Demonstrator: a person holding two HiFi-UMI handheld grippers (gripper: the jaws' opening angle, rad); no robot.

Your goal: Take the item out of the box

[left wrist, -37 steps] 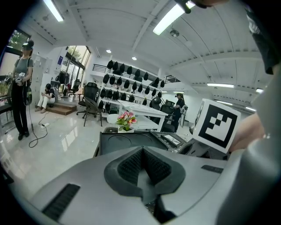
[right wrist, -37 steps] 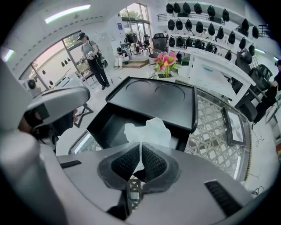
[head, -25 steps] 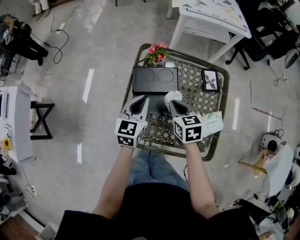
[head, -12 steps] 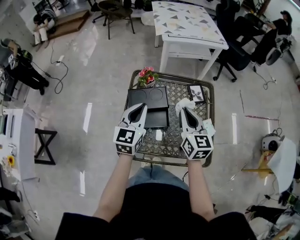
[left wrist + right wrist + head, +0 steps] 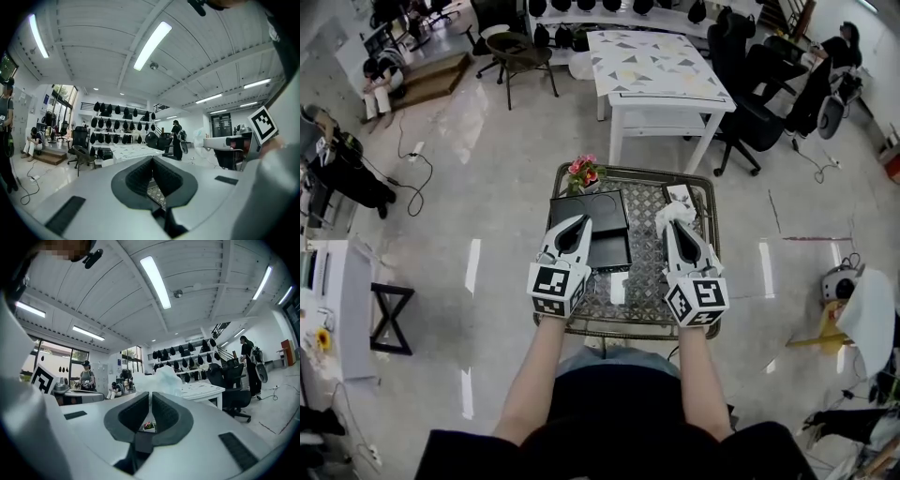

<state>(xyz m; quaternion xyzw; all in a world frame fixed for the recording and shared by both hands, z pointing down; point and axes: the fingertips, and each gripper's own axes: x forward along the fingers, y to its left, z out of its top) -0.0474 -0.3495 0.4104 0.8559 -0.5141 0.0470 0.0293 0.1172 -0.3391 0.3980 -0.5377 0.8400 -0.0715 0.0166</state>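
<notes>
My right gripper is held high over the right half of the small lattice table, shut on a crumpled white tissue that puffs out past its tips. In the right gripper view the tissue rises just beyond the closed jaws of the right gripper. The tissue pack it came from is hidden under that gripper. My left gripper hovers above the black box, jaws together with nothing between them; the left gripper points level across the room.
A pot of pink flowers stands at the table's far left corner and a small picture frame at the far right. A white slip lies on the lattice. Beyond stand a white patterned table and office chairs.
Both grippers have risen well above the table. The right one has carried the white tissue up and away from the green-and-white pack, which is now out of sight.
</notes>
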